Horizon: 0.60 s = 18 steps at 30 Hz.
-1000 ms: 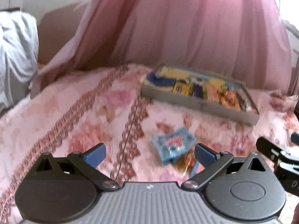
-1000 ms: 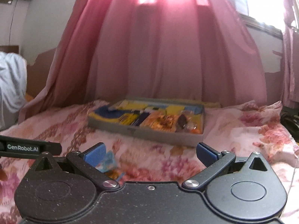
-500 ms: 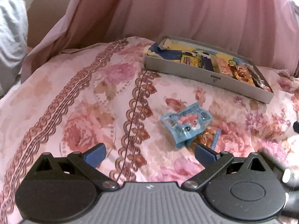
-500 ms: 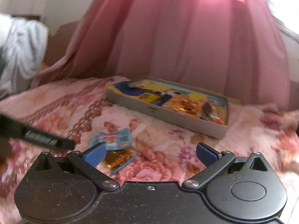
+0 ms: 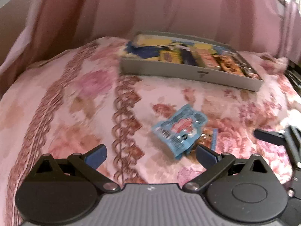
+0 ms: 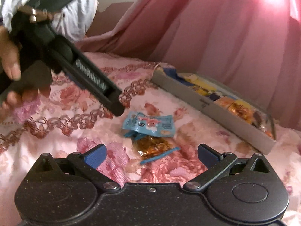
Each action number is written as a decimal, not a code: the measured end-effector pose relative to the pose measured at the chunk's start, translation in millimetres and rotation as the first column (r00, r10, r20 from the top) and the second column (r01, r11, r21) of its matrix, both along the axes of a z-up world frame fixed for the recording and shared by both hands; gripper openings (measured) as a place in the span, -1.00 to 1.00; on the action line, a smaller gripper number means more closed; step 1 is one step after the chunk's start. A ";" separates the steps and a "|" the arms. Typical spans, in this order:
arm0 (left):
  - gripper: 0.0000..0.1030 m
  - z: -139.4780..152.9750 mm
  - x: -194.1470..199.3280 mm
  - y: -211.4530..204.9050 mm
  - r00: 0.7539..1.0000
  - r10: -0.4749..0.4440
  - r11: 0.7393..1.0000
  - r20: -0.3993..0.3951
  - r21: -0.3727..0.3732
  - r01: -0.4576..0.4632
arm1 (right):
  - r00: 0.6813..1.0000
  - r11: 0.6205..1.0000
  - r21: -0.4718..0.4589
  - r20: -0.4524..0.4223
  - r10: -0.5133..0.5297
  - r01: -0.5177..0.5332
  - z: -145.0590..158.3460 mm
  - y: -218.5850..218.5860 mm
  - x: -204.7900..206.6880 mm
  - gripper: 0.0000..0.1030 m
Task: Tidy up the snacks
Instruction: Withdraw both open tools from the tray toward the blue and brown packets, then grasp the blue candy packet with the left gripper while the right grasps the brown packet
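While both tools hang spread over the bed, two snack packets lie loose on the floral bedspread.

Each tool grips nothing: the left tool (image 5: 150, 155) has its blue pads wide apart above the bedspread (image 5: 79, 98), and the right tool (image 6: 151, 155) is spread just as wide. A light blue snack packet (image 6: 150, 124) lies near the middle of the bed, overlapping one end of a clear packet of orange snacks (image 6: 153, 146) that sits just beside it, nearer the right tool. Farther back, near the pink curtain (image 6: 216, 30), a shallow grey tray (image 5: 188, 71) holds a row of yellow, blue and orange packets. In the right wrist view, a hand (image 6: 11, 66) holds the left tool's black body, angled down toward the blue packet.
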<state>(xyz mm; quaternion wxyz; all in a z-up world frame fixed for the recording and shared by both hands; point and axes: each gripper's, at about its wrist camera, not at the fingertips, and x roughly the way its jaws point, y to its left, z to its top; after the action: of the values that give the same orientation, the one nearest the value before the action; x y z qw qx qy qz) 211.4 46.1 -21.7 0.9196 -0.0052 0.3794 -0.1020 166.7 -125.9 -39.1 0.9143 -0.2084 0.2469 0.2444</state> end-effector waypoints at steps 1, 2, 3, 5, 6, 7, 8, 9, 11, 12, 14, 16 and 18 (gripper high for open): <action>0.99 -0.9 4.8 -1.7 1.000 -0.031 1.000 0.002 0.001 0.031 | 1.000 1.000 -0.003 -0.006 -0.004 0.004 -3.2 0.0 4.1 0.99; 0.99 -2.4 10.2 -3.7 0.998 -0.058 0.998 0.003 0.005 0.058 | 1.000 1.000 -0.005 -0.010 -0.007 0.007 -5.5 -0.6 7.5 0.99; 0.99 -4.1 16.0 -5.8 0.997 -0.082 0.997 0.004 0.007 0.082 | 1.000 1.000 -0.003 -0.012 -0.010 0.010 -7.6 -1.9 11.1 0.99; 0.99 -8.4 27.3 -9.8 0.992 -0.124 0.992 0.001 0.003 0.124 | 1.000 1.000 0.004 -0.017 -0.012 0.012 -12.1 -5.3 18.8 0.98; 0.99 -10.9 33.7 -12.1 0.989 -0.148 0.989 -0.007 -0.002 0.148 | 1.000 1.000 0.009 -0.021 -0.012 0.012 -14.3 -7.6 22.3 0.99; 0.99 -13.4 39.3 -14.1 0.985 -0.171 0.985 -0.014 -0.006 0.171 | 1.000 1.000 0.014 -0.025 -0.009 0.009 -16.2 -9.5 25.9 0.99; 0.99 -15.7 44.9 -17.1 0.980 -0.198 0.980 -0.019 -0.010 0.197 | 1.000 1.000 0.020 -0.028 -0.005 0.006 -18.3 -11.5 29.9 0.99; 0.99 -17.5 49.6 -20.0 0.975 -0.220 0.975 -0.022 -0.014 0.220 | 0.999 1.000 0.024 -0.032 -0.001 0.001 -20.1 -13.4 33.7 0.98; 0.99 -20.6 59.1 -27.3 0.961 -0.275 0.961 -0.029 -0.022 0.274 | 0.999 0.999 0.038 -0.043 0.010 -0.008 -22.8 -16.4 42.1 0.98; 0.99 -21.7 62.1 -30.2 0.955 -0.296 0.955 -0.032 -0.022 0.295 | 0.999 0.999 0.052 -0.051 0.012 -0.010 -22.6 -18.1 46.0 0.98; 0.99 -24.3 69.3 -37.7 0.941 -0.336 0.942 -0.042 -0.010 0.336 | 0.998 0.996 0.093 -0.068 0.018 -0.011 -20.9 -22.3 53.6 0.98; 0.99 -27.5 76.0 -43.4 0.932 -0.357 0.934 -0.059 0.012 0.358 | 0.997 0.992 0.128 -0.081 0.020 -0.010 -19.2 -26.2 59.7 0.98; 0.99 -30.8 82.8 -47.4 0.927 -0.368 0.929 -0.079 0.023 0.370 | 0.996 0.989 0.145 -0.090 0.019 -0.006 -19.3 -28.6 63.6 0.98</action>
<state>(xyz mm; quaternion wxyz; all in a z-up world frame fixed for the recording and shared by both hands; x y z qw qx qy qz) 294.2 -1.3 -52.5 0.8694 0.0796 0.4088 -0.2657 230.4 -154.4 -58.5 0.9133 -0.1319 0.2685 0.2764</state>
